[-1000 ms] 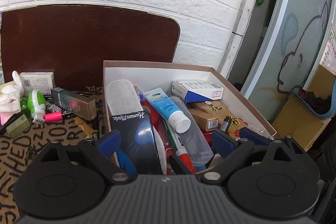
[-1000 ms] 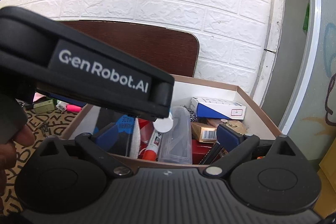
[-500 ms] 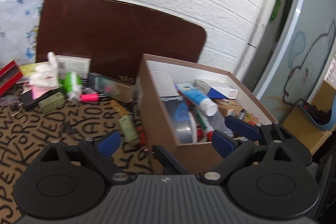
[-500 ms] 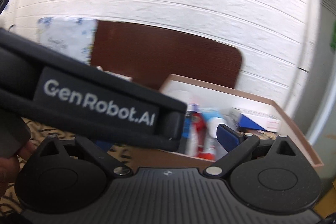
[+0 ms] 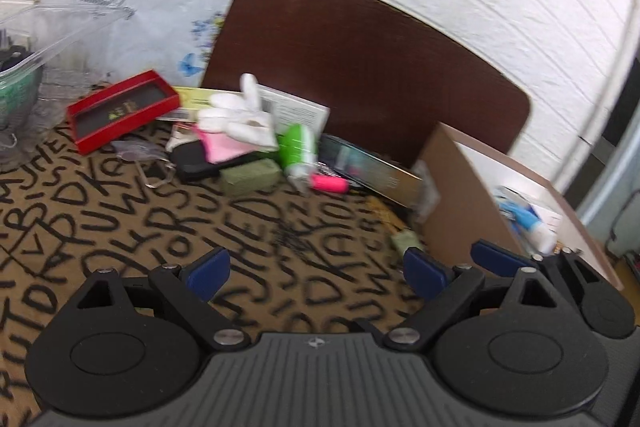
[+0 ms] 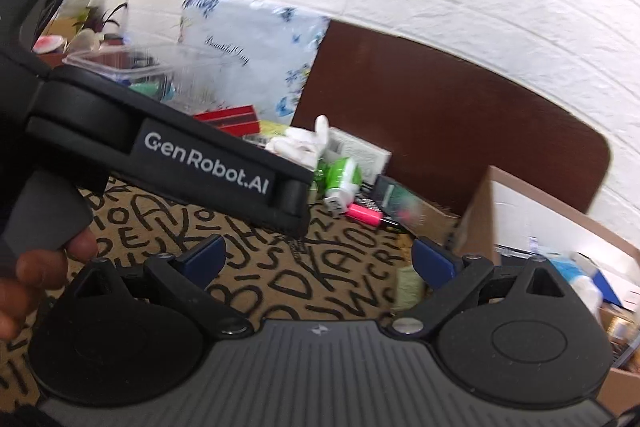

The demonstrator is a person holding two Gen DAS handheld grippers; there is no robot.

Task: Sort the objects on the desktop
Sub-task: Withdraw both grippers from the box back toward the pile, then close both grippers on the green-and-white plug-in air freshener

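Note:
My left gripper point(image 5: 316, 273) is open and empty above the letter-patterned mat point(image 5: 120, 235). My right gripper point(image 6: 316, 261) is open and empty too, just right of the left gripper's black body point(image 6: 192, 163). A pile of loose items lies at the back of the mat: a red tray point(image 5: 120, 109), a white plush rabbit point(image 5: 240, 115), a green and white bottle point(image 5: 298, 151), a pink highlighter point(image 5: 330, 183), an olive box point(image 5: 250, 177). The cardboard box point(image 5: 460, 195) with sorted items stands at the right.
A clear plastic bin point(image 5: 28, 67) stands at the far left. A floral bag point(image 5: 132, 7) and a dark brown board point(image 5: 360, 67) lean on the white brick wall. A small green item point(image 5: 406, 239) lies by the box's left wall.
Both grippers have swung left, away from above the cardboard box and over the mat. The box now sits at the right edge of both views. Both stay open.

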